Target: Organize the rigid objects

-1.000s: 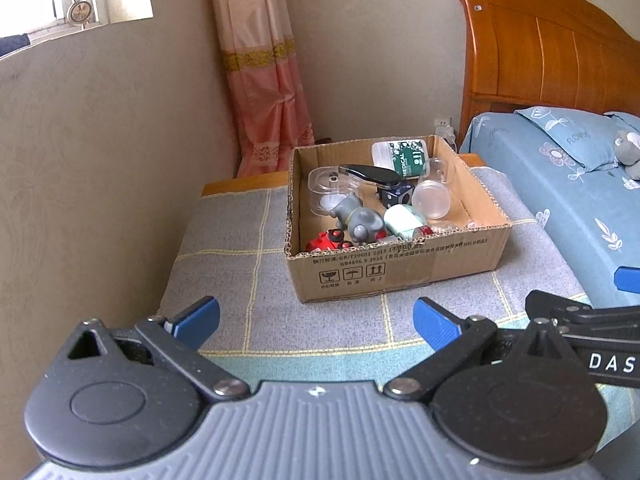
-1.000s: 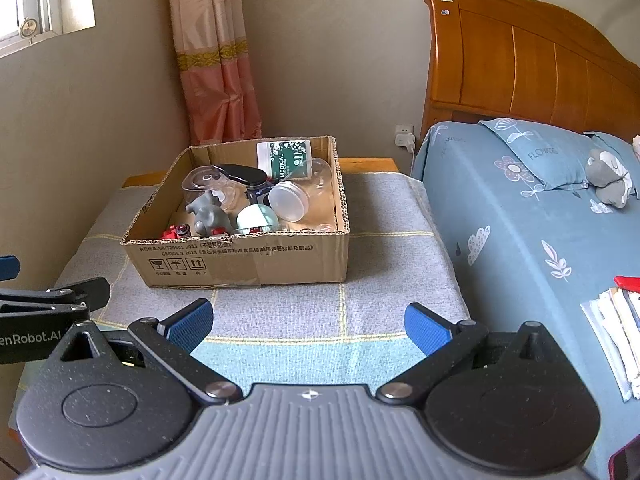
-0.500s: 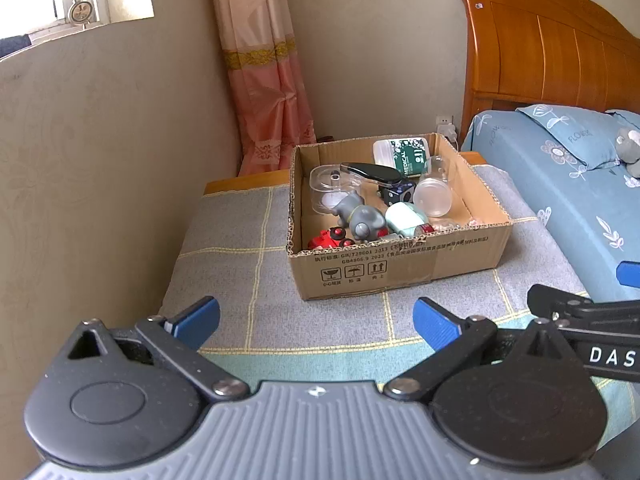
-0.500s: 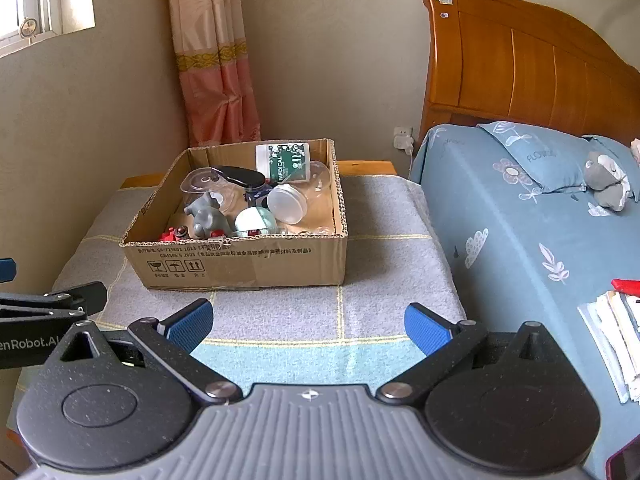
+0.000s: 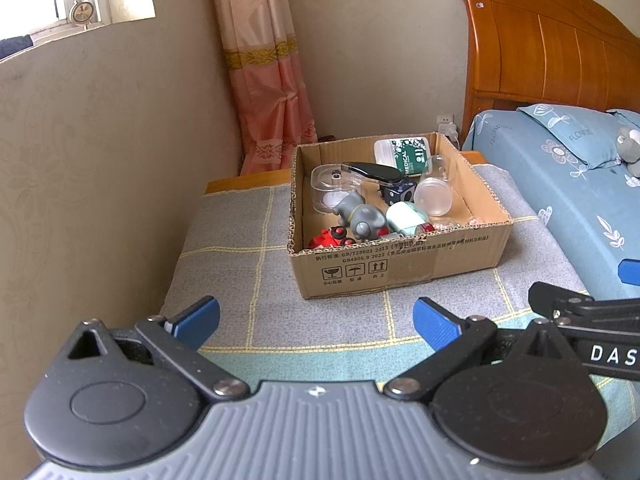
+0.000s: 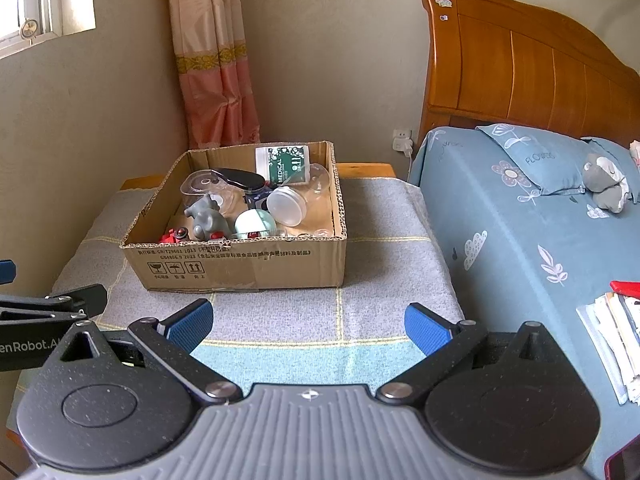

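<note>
Both grippers have backed off slightly, box looks a bit smaller than a second ago. Left gripper [image 5: 316, 316] spread wide, empty; right gripper [image 6: 308, 322] same, holding nothing. Cardboard box [image 6: 240, 266] sits toward the far edge of the cloth-covered table [image 6: 380, 248], packed with rigid items: grey toy [image 5: 360, 218], clear jar [image 6: 286, 204], black case [image 5: 374, 170]. Box lies straight ahead of both claws, well apart, long axis running left-right. Neither hand clearly nearer; clear jar is on the right gripper's side, grey toy on the left's.
</note>
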Action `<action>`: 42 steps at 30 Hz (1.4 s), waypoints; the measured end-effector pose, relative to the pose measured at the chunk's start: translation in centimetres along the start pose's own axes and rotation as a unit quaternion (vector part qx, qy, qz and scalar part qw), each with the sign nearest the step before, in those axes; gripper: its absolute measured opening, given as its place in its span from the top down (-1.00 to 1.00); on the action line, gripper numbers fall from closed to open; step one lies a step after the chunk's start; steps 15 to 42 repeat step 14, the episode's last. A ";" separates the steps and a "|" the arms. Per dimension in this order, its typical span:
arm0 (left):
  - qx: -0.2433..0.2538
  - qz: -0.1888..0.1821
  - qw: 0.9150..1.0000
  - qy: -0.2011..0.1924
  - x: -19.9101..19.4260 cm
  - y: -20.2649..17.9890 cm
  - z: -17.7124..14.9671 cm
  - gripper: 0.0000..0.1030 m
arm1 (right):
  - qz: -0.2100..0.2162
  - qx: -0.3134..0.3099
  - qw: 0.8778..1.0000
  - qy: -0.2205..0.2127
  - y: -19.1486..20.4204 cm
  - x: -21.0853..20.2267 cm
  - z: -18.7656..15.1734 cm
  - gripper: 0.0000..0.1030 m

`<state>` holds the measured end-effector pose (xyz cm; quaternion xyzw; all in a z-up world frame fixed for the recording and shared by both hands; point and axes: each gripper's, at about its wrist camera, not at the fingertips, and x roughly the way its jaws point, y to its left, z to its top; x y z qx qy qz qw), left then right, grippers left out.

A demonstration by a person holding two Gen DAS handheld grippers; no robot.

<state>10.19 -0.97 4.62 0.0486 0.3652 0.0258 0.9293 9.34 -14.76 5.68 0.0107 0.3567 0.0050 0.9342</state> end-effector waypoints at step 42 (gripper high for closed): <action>0.000 0.001 1.000 0.000 -0.5 0.2 -0.3 -0.98 | 0.000 0.000 1.000 -0.004 0.0 -0.5 0.1 -1.00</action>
